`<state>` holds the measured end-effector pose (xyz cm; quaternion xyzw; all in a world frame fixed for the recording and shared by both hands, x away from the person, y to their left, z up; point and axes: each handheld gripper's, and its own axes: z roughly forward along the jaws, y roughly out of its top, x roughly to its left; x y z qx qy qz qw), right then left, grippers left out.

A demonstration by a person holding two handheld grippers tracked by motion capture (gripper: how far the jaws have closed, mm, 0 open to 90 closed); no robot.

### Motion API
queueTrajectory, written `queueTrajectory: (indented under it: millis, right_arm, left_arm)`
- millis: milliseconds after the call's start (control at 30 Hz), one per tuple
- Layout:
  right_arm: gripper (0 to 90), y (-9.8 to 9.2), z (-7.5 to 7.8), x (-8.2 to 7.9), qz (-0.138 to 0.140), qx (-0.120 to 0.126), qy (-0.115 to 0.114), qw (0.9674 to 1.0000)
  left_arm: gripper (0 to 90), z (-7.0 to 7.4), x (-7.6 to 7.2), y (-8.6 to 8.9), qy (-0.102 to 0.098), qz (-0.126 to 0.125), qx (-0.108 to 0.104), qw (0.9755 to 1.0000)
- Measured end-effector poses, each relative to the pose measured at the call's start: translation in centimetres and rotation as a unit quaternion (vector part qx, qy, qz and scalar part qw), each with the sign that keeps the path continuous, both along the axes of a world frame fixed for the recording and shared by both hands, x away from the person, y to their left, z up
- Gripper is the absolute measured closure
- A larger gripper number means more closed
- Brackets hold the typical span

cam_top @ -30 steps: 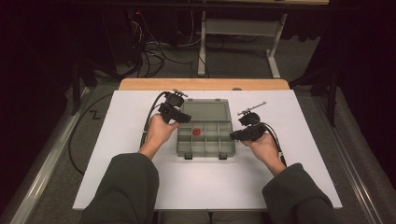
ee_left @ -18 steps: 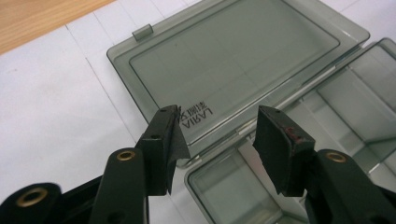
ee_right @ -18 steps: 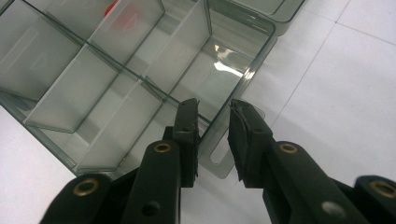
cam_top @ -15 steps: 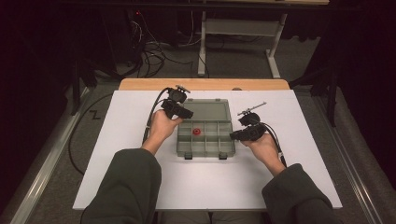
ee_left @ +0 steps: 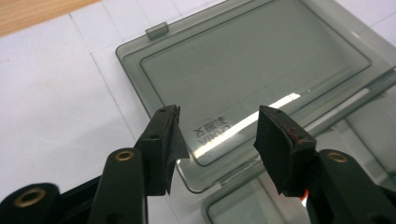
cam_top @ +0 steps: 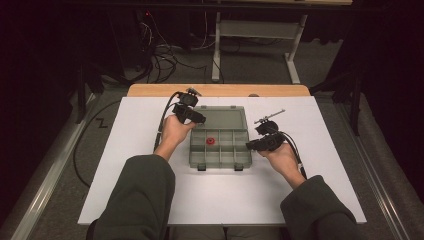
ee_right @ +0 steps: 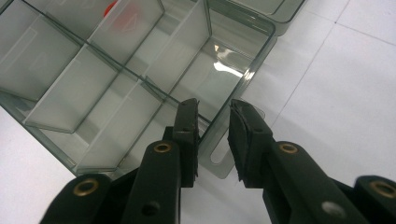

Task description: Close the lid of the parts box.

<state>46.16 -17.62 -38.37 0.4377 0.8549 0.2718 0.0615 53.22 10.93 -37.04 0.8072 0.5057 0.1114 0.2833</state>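
A clear grey compartment box (cam_top: 220, 159) lies open mid-table, its lid (cam_top: 220, 118) folded flat behind it. One small red piece (cam_top: 211, 141) sits in a middle compartment. My left gripper (cam_top: 200, 119) hovers at the lid's near-left corner. In the left gripper view it (ee_left: 217, 135) stands open over the lid (ee_left: 252, 60), with nothing between the pads. My right gripper (cam_top: 248, 146) is at the box's right end. Its jaws (ee_right: 214, 126) stand astride the end wall (ee_right: 243, 70) above a latch tab (ee_right: 217, 161), and a sliver of gap shows beside the pads.
The white tabletop (cam_top: 125, 150) has free room left, right and in front of the box. A wooden strip (cam_top: 150, 90) runs along the far edge. The left gripper's cable (cam_top: 162, 125) trails down past the wrist. Table legs and loose cables (cam_top: 165, 50) lie on the floor beyond.
My left hand has slid a little farther away and to the right, onto the lid's corner. The right hand and the box have kept still.
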Motion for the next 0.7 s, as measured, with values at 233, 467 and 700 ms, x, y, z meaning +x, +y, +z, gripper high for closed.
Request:
queueTrajectory:
  millis: [233, 467, 700]
  right_arm:
    - [74.8, 0.0, 0.0, 0.0, 0.000, 0.000, 0.000, 1.0000]
    - [74.8, 0.0, 0.0, 0.0, 0.001, 0.001, -0.001, 1.0000]
    - [74.8, 0.0, 0.0, 0.0, 0.000, 0.001, 0.000, 1.0000]
  left_arm:
    - [49.2, -0.8, 1.0, 0.9, 0.028, 0.021, -0.018, 0.9992]
    - [49.9, -1.3, 1.5, 1.2, 0.044, 0.030, -0.034, 0.9980]
    - [49.9, -1.8, 1.8, 1.4, 0.058, 0.033, -0.030, 0.9973]
